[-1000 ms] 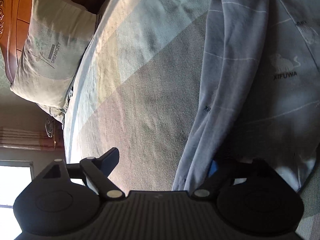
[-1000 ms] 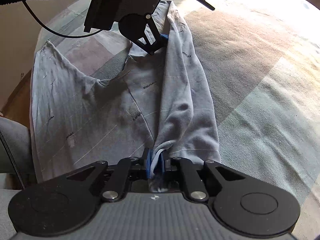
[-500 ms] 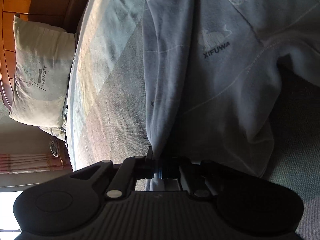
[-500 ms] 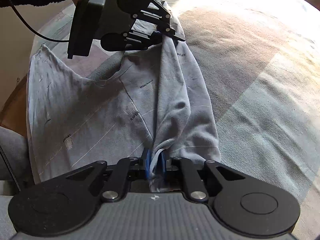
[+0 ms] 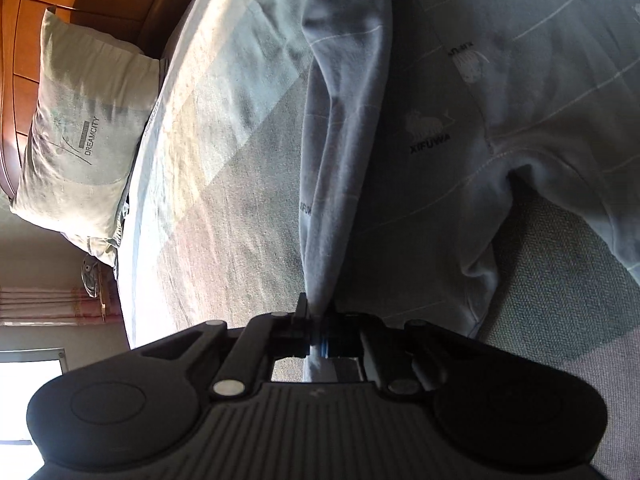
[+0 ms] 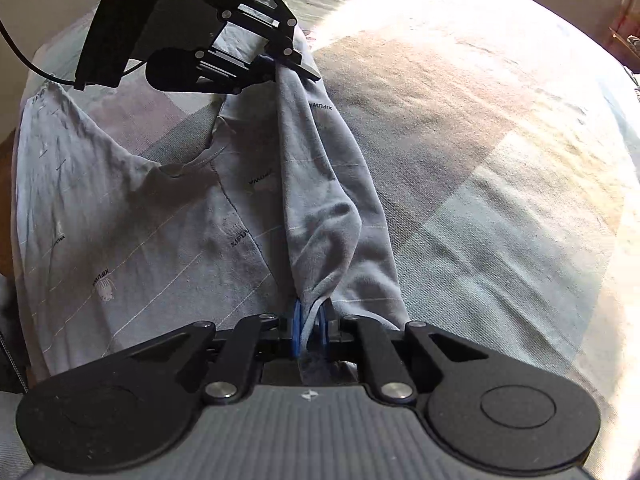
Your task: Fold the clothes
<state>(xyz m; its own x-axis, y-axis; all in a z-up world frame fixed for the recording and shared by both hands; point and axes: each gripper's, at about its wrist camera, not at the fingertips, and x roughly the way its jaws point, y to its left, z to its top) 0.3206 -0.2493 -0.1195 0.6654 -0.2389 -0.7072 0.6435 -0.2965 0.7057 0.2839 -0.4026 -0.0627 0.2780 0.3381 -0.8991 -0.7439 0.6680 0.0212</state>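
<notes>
A pillow (image 5: 80,120) is leaning at the bed's (image 5: 224,184) left end. Right of it, the grey garment (image 5: 460,168) is lying on the bed, one edge lifted into a taut ridge. The left gripper (image 5: 318,320) is pinching one end of that ridge, the right gripper (image 6: 309,330) pinching the other.

Left wrist view: sits just behind the left gripper (image 5: 318,328), rolled sideways, facing down along the garment (image 5: 440,160) at close range; pillow (image 5: 80,120) at upper left of the frame.
Right wrist view: sits just behind the right gripper (image 6: 308,332), facing steeply down the garment (image 6: 160,220), close.
Shared: both views show the same garment and bed cover (image 6: 500,160); the left gripper (image 6: 296,66) appears at upper left of the right view.
</notes>
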